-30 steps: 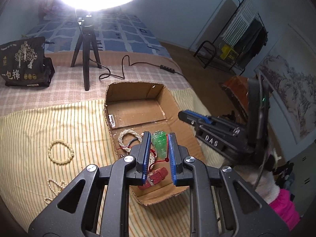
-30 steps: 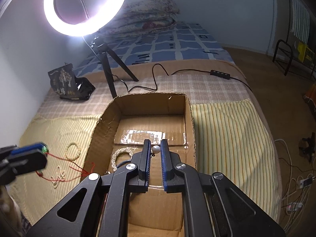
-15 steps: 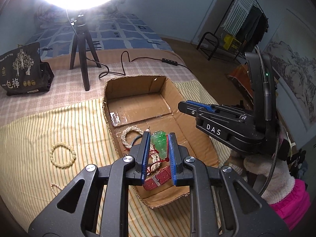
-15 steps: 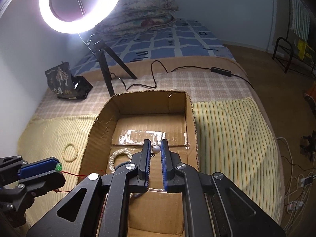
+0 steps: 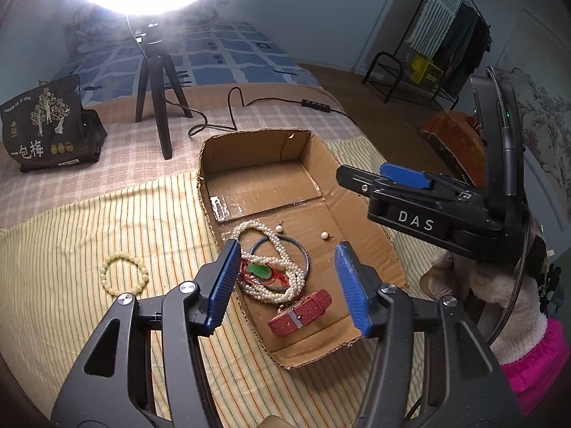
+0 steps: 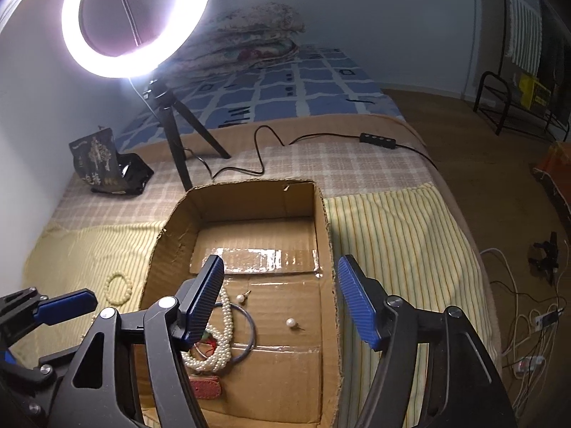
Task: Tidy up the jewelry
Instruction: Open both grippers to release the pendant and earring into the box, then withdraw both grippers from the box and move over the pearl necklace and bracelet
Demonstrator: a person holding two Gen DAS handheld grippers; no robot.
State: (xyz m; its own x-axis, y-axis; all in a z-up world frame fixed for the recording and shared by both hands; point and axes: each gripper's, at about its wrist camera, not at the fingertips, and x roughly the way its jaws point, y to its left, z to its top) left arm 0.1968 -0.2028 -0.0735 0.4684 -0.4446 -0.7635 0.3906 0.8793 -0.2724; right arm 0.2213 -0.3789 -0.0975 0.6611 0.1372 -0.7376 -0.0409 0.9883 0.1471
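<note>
An open cardboard box [image 5: 367, 228] [image 6: 328, 235] lies on the striped cloth. Inside lie a pearl necklace [image 5: 282, 256] [image 6: 221, 342], a green pendant on red cord [image 5: 259, 270], a dark bangle [image 5: 303, 253] [image 6: 249, 331], a red watch strap [image 5: 299, 312] [image 6: 205, 385] and two pearl earrings [image 5: 324, 235] [image 6: 291, 322]. My left gripper [image 5: 287, 281] is open and empty above the box's near end. My right gripper [image 6: 282, 299] is open and empty over the box; it also shows in the left wrist view [image 5: 403, 178].
A pale bead bracelet [image 5: 123, 273] [image 6: 119, 287] lies on the cloth left of the box. A ring light on a black tripod [image 5: 157, 107] [image 6: 178, 142], its cable [image 6: 321, 139] and a black bag [image 5: 46, 125] stand behind. The bed edge drops right.
Both grippers opened. The green pendant left my left gripper and now lies on the pearls in the box. The pearl earring left my right gripper and lies on the box floor.
</note>
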